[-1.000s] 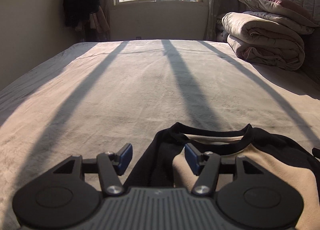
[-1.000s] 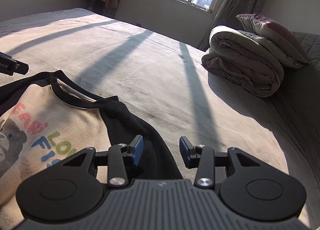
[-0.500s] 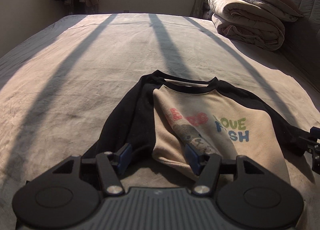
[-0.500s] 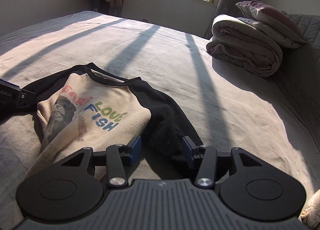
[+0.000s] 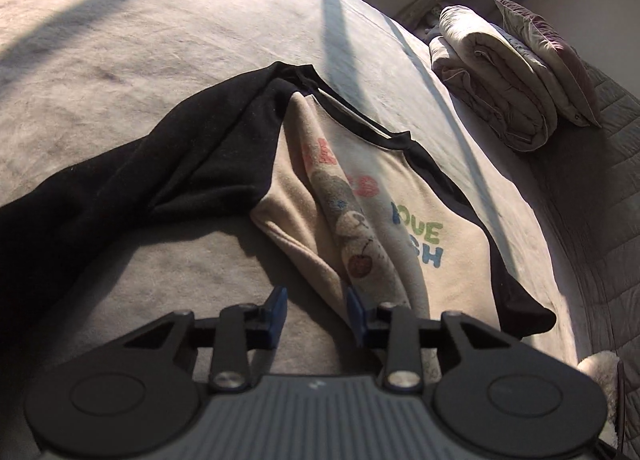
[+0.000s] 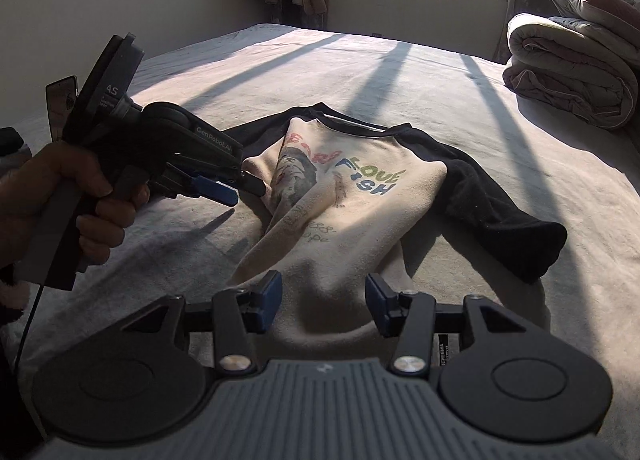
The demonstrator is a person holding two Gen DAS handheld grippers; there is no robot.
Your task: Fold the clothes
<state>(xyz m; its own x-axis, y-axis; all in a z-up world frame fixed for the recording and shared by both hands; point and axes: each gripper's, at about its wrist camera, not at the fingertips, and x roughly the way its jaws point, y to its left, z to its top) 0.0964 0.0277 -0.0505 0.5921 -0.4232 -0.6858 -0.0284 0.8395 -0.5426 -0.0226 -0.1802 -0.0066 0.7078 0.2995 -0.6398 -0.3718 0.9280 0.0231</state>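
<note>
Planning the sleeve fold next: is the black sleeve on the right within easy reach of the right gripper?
Probably yes: the sleeve lies flat just ahead and right of the right gripper, nothing between.

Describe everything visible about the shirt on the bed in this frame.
The shirt is a soft, fleecy-looking raglan top: beige body, black sleeves and collar, and a bear print with coloured lettering. It lies front up on the bed, rumpled, one side of the body bunched into a ridge. The left gripper, jaws closing, is at its side edge, cloth at one finger. The right gripper straddles the hem, not pinching it.
</note>
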